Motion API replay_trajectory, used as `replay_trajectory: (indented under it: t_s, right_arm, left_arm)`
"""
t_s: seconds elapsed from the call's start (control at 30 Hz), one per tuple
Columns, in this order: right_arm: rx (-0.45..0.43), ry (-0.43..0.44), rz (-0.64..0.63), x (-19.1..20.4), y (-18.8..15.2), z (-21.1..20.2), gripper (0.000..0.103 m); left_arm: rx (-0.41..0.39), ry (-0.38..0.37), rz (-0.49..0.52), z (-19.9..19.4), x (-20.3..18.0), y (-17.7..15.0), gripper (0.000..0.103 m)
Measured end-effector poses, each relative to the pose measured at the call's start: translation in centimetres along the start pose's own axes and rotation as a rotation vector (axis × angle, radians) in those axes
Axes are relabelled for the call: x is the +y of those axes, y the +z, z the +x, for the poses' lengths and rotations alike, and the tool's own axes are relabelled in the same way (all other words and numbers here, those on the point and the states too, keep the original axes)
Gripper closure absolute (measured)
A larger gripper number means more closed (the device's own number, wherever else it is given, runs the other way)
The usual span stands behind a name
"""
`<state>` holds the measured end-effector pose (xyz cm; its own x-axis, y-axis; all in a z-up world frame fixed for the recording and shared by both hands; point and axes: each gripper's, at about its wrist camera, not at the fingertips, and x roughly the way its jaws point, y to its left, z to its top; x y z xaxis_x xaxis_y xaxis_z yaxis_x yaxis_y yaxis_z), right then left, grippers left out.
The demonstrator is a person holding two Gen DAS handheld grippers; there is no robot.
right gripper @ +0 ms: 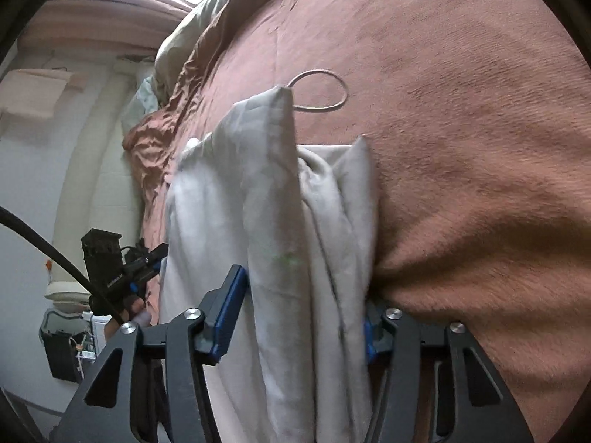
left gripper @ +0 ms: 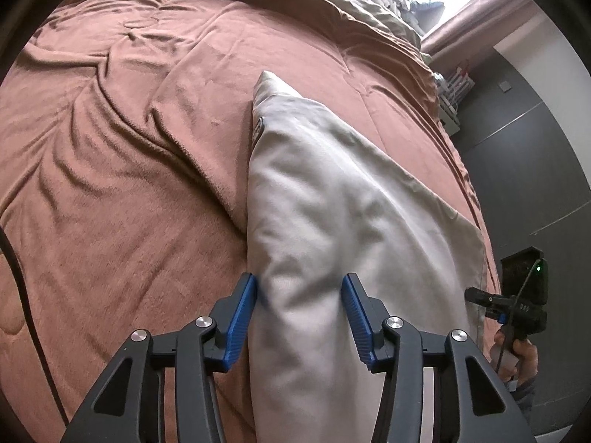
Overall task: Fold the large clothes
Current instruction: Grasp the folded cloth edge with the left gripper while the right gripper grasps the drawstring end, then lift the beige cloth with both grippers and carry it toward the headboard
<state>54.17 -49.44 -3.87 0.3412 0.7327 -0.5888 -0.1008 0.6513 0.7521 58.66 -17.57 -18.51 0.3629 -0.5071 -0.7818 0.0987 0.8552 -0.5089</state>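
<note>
garment [left gripper: 332, 199]: pale grey woven cloth, matt, smooth-ish
blanket [left gripper: 129, 147]: rust-brown fleece, fuzzy
finger pads [left gripper: 242, 317]: blue ribbed plastic, 2 per gripper

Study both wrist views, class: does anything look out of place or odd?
Yes. A thin cord loop lies on the brown bedspread just beyond the grey garment. It belongs to no fold and could snag.

The garment [left gripper: 325, 199] lay on the blanket [left gripper: 122, 170] that covered the bed, near the bed's edge. Its near end passed between the fingers of the left claw [left gripper: 299, 317], and another part ran between the fingers of the right claw [right gripper: 303, 317]. A cord loop [right gripper: 319, 90] rested on the blanket just beyond the garment's far corner. Crumpled bedding [left gripper: 354, 3] lay behind, at the bed's far end.
</note>
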Motion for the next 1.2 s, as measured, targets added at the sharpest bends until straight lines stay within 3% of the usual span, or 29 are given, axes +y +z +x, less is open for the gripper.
replay_trajectory:
  t_s: [0.1,0.3,0.4,0.57,0.7,0.77,0.83,0.93,1.07,1.2]
  right_arm:
    - [0.011,-0.105,-0.006,0.4,-0.8,-1.5,0.053]
    - [0.018,-0.179,-0.031,0.9,-1.9,-2.6,0.046]
    - [0.019,-0.147,-0.003,0.4,-1.7,-1.7,0.039]
    - [0.015,0.047,0.068,-0.5,-0.1,0.3,0.037]
    - [0.020,0.116,0.079,-0.7,0.9,1.6,0.036]
    - [0.015,0.067,0.051,-0.1,1.0,2.1,0.044]
    - [0.006,-0.004,0.016,0.9,0.8,2.4,0.064]
    - [-0.030,-0.004,-0.008,2.2,0.4,1.7,0.086]
    - [-0.081,-0.038,-0.055,4.8,-1.0,1.0,0.090]
    - [-0.132,-0.031,-0.089,7.2,-3.2,-0.3,0.092]
  left_arm:
    - [0.005,-0.007,0.005,-0.3,0.1,0.0,0.053]
    - [0.008,-0.005,0.015,-0.5,0.1,-0.3,0.053]
    - [0.013,-0.003,0.021,-0.3,0.0,-0.4,0.053]
    - [0.018,-0.008,0.016,0.0,0.0,0.2,0.053]
    - [0.007,-0.021,0.012,0.4,0.1,0.8,0.053]
    - [-0.002,-0.006,0.028,0.6,-0.1,1.1,0.059]
    - [-0.010,0.002,0.023,0.4,-0.2,1.1,0.065]
    - [-0.026,0.023,0.034,-0.4,-0.8,1.1,0.077]
    - [-0.062,0.028,0.061,-2.1,-1.7,0.8,0.088]
    - [-0.102,-0.001,0.080,-4.2,-2.6,0.4,0.092]
